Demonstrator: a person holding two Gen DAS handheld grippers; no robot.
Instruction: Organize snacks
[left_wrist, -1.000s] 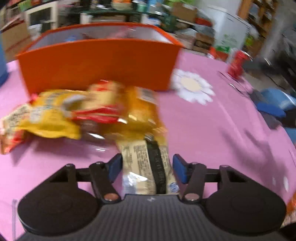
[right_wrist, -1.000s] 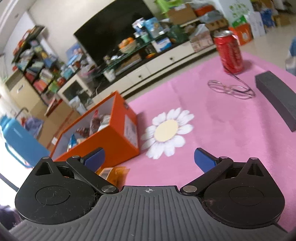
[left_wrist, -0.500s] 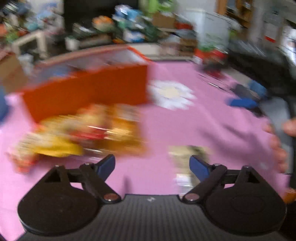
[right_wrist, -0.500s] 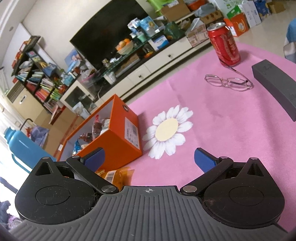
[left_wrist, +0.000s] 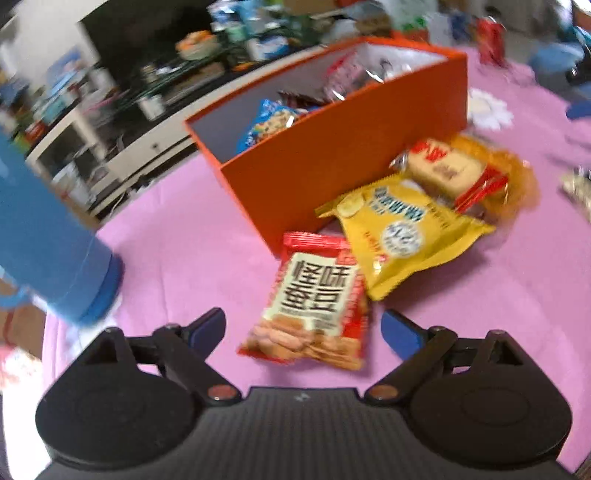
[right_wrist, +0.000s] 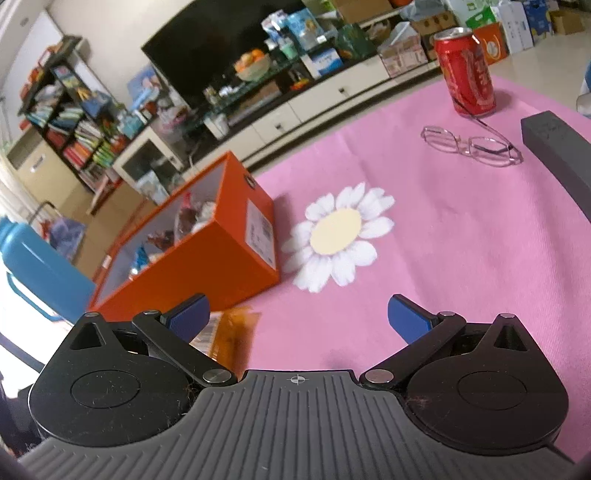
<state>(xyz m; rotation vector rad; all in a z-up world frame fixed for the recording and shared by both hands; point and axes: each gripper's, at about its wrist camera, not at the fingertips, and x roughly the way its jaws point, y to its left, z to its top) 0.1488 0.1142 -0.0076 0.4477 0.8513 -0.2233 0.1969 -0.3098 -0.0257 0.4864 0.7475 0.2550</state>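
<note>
An orange box (left_wrist: 343, 155) with several snack packs inside stands on the pink tablecloth; it also shows in the right wrist view (right_wrist: 207, 258). In front of it lie a red snack bag (left_wrist: 314, 306), a yellow bag (left_wrist: 399, 229), a red-and-cream pack (left_wrist: 447, 166) and an orange wrapper (left_wrist: 517, 177). My left gripper (left_wrist: 304, 330) is open and empty, with the red bag between and just beyond its fingertips. My right gripper (right_wrist: 299, 314) is open and empty above the cloth, with an orange wrapper (right_wrist: 232, 332) by its left finger.
A blue bottle (left_wrist: 44, 243) stands at the left; it also shows in the right wrist view (right_wrist: 33, 266). A red soda can (right_wrist: 465, 70), glasses (right_wrist: 469, 144) and a dark grey block (right_wrist: 557, 155) lie to the right. A silvery pack (left_wrist: 580, 188) lies at the far right.
My left gripper let go of the beige-and-black pack, opened and swung left to face the red bag. My right gripper stayed open and barely moved.
</note>
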